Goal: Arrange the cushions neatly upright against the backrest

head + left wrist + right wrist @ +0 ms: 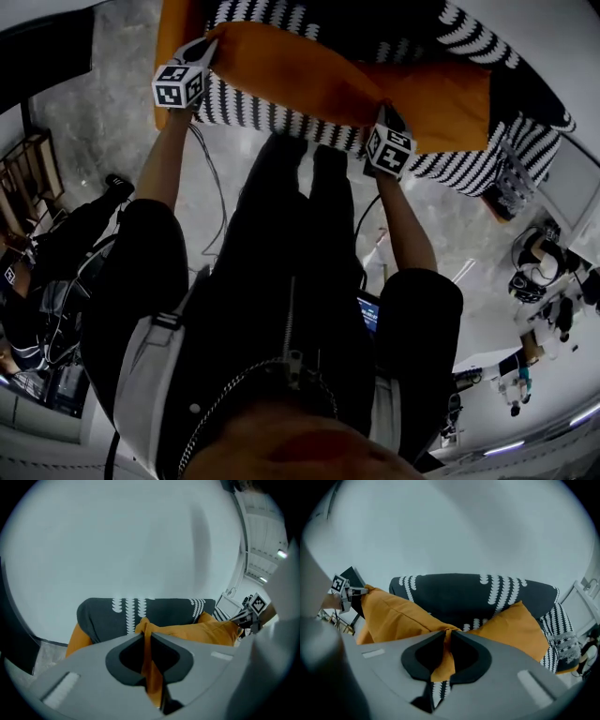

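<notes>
**Orange fabric cushion** (291,75), held over the seat of the black-and-white patterned sofa (253,111) and stretched between two claws. The left gripper (144,629) is pressed together on the cushion's left corner; the right gripper (447,637) pinches its right corner. A second orange cushion (516,629) leans at the far right.

*Risk:* each claw holds only a thin fold, which may slip under the cushion's weight. The sagging middle could also topple the neighbouring cushion.

*Obscured:* in the head view the marker cubes cover both pinches, and the frame edge cuts off the dark backrest (459,592).

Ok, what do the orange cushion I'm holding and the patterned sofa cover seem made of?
Held orange cushion: likely woven cloth, matte; its corner pinches into thin creased folds in the left gripper. Sofa cover: apparently matte textile, black with white pattern; weave too blurred to tell.
</notes>
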A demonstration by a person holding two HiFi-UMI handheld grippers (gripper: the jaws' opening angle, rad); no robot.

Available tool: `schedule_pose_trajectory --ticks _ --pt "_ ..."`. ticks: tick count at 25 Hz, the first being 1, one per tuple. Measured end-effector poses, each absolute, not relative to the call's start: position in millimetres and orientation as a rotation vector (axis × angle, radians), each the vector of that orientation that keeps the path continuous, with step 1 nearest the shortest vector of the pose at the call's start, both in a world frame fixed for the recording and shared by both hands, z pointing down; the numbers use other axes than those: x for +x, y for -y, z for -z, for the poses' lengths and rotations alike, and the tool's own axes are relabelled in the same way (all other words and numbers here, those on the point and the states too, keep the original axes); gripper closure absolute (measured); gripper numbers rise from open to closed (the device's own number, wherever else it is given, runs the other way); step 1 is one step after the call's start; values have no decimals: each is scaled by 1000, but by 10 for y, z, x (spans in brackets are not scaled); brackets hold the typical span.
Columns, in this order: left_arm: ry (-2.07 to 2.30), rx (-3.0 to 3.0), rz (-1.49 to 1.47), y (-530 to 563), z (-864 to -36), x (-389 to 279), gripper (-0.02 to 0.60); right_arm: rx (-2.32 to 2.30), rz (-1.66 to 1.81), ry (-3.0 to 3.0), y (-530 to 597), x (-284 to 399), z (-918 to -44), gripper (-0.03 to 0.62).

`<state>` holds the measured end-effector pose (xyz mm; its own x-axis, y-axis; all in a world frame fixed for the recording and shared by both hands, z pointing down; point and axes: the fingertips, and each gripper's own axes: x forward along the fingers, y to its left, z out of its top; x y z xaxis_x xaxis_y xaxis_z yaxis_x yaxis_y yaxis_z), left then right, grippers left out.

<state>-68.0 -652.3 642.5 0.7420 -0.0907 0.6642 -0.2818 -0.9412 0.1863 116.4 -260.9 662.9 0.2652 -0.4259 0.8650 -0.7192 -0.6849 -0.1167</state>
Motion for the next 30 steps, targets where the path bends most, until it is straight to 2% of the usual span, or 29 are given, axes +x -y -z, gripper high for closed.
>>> schedule_pose_trajectory --ticks 6,14,20,24,30 --pt "352 2668 -987 7145 -6420 -717 558 2353 -1364 1052 3421 1569 -6544 559" --pt "328 2673 -988 7547 -6512 -434 557 2501 -1372 933 3899 2187 -6410 559" --pt "339 2698 -901 7739 -6347 -277 558 2557 -1340 981 4059 2327 -6288 559" --pt "288 2717 -989 7694 -6442 -121 557 2572 -1354 960 4018 2463 -6312 559" --pt "355 2678 -930 7895 -6429 -121 558 2593 -1325 1043 4244 2568 -6195 559"
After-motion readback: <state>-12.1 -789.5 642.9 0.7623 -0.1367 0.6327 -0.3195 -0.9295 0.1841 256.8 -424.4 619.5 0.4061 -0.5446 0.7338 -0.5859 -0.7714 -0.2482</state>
